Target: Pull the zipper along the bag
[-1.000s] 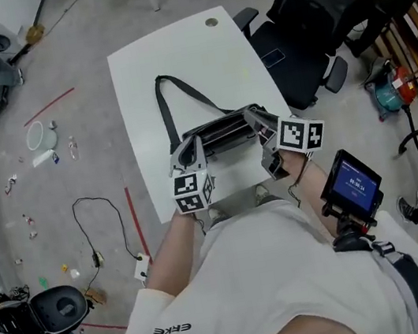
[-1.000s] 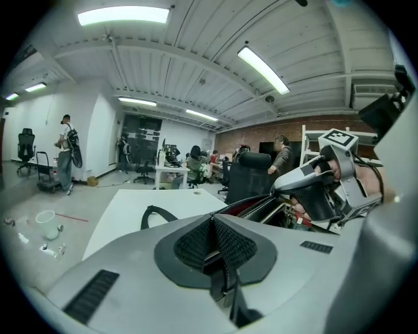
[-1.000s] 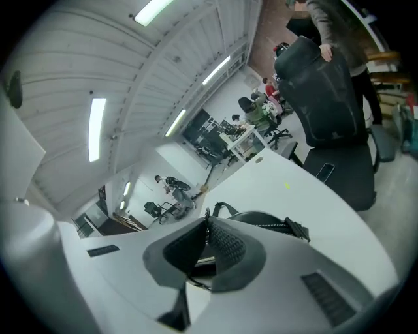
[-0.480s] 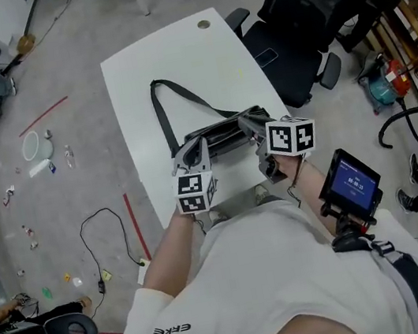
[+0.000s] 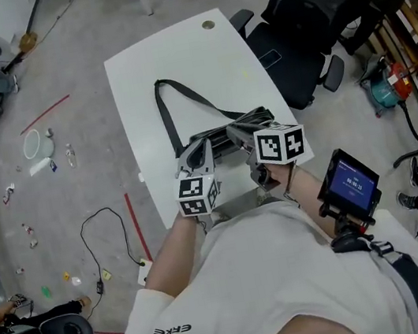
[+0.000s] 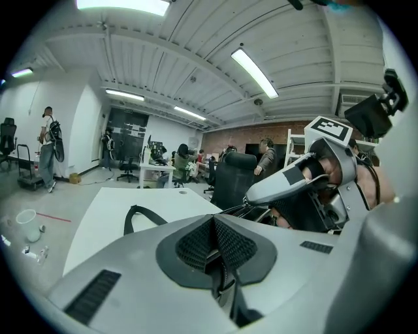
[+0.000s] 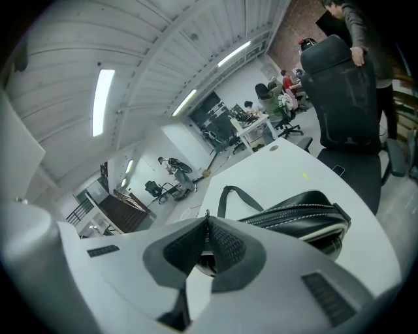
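Anchors the bag (image 7: pixel 294 212) with the left gripper (image 6: pixel 214 248), jaws clamped on its dark fabric. Pinches the right gripper (image 7: pixel 208 241) shut, seemingly on the zipper pull (image 7: pixel 207 214), for dragging it along.

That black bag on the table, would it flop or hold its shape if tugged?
Probably floppy: its strap lies limp and curved on the table. The slim bag sits on that smooth top, so it may slide unless held.
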`<state>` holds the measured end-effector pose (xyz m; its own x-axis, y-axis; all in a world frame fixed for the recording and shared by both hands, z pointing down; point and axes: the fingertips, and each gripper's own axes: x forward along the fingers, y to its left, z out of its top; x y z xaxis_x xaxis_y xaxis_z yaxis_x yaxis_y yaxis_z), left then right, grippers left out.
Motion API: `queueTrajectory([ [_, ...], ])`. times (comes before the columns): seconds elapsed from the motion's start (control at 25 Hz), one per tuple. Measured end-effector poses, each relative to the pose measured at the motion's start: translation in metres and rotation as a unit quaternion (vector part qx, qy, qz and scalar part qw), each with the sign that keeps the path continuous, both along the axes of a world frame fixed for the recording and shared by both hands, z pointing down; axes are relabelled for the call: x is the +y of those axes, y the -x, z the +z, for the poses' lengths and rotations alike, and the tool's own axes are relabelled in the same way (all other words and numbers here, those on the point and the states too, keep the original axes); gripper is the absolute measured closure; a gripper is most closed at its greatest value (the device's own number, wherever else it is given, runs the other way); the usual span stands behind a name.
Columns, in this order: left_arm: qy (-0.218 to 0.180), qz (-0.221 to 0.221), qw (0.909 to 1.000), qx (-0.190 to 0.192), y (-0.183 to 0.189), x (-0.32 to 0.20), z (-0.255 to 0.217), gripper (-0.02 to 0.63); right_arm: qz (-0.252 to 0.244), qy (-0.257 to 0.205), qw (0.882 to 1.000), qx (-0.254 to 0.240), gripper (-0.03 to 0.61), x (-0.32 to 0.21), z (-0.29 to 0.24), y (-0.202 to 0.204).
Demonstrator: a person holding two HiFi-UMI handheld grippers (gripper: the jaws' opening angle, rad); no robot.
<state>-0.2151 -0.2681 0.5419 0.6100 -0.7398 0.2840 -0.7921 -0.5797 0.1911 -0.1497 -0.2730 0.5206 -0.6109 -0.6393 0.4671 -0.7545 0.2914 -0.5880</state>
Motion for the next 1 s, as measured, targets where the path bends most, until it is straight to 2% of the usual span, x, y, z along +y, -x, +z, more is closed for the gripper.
queueTrajectory([
  [0.28,0.005,0.003,0.9993,0.038,-0.004,0.004,-0.003,0.611,-0.012,0.004,1.000,-0.004,0.563,0.003,0.002,0.014],
  [0.76,0.010,0.015,0.9966,0.080,-0.014,0.008,-0.008,0.611,-0.013,0.007,1.000,-0.006,0.563,0.004,0.004,0.020],
  [1.0,0.015,0.019,0.9954,0.092,-0.004,0.005,-0.007,0.611,-0.007,0.010,1.000,-0.007,0.563,-0.001,0.000,0.017],
])
